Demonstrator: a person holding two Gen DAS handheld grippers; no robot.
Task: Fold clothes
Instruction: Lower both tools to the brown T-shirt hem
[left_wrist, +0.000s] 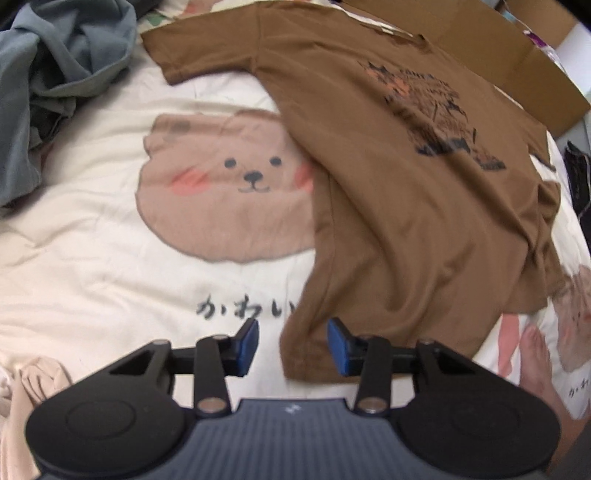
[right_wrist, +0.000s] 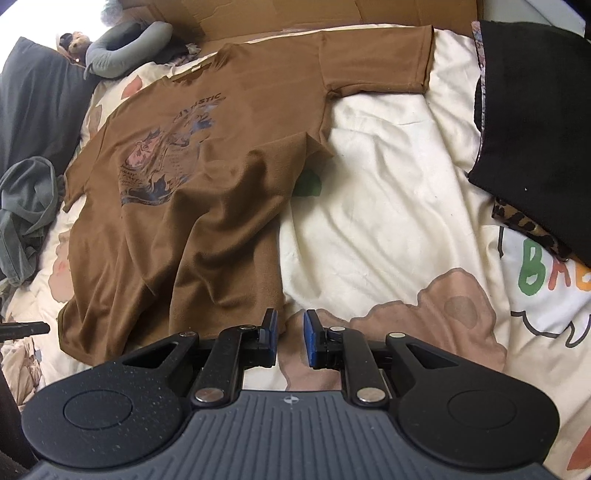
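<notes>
Brown T-shirt (left_wrist: 406, 206) flat on bed quilt (left_wrist: 92, 258); left gripper (left_wrist: 291, 345) unclenched over hem corner; right gripper (right_wrist: 290, 339) empty, jaws parted beside other corner.

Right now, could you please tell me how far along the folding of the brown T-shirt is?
Done: the brown T-shirt lies spread face up on the bedspread. In hand: the left hand-held gripper and right hand-held gripper, both open, sit at its bottom hem corners. Left: every fold; both sleeves remain out.

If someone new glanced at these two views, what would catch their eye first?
A brown T-shirt lies spread print-up on a cream quilt, beside the quilt's bear face. A black garment sits at the right edge, and each pair of blue-padded fingers hangs at a hem corner.
</notes>
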